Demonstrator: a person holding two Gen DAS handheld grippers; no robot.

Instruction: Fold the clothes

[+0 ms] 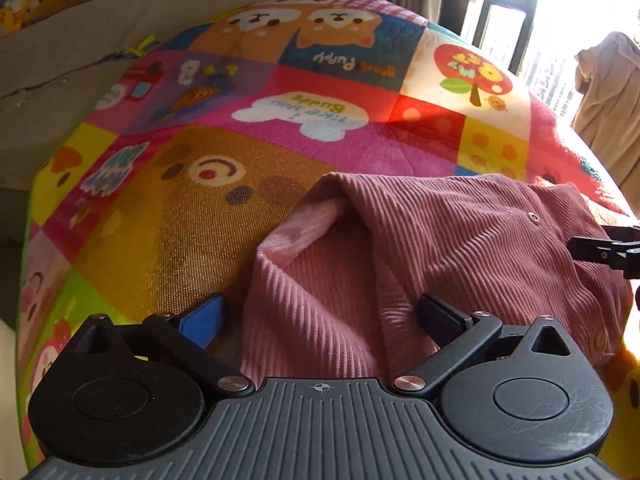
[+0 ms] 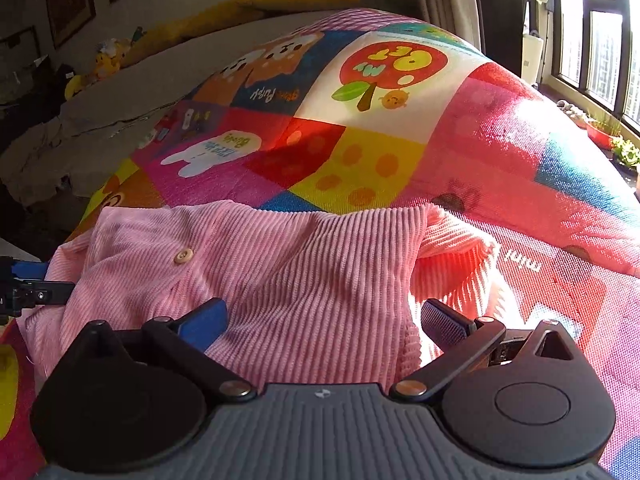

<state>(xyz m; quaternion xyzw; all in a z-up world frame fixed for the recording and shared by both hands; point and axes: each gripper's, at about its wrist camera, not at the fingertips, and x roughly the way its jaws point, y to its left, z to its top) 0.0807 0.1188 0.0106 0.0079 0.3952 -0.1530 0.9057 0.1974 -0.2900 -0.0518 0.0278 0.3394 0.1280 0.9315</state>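
Pink ribbed corduroy garment [image 1: 400, 240] lies bunched between your left gripper [image 1: 320, 320] and right gripper [image 2: 324, 320], both with jaws spread open astride its folds. Beyond its far edge, the bright cartoon-patchwork quilt [image 1: 280, 92] stretches bare toward sunlit windows [image 2: 600, 40].

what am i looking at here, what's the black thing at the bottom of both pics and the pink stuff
No robot here: a person holds a two-finger tool in each hand, each carrying a camera that looks along its fingers. One picture is from the left tool, the other from the right tool. Both stand open, fingers on either side of a pink corduroy garment with a button. It lies bunched on a colourful cartoon quilt. Neither tool has closed on the cloth.
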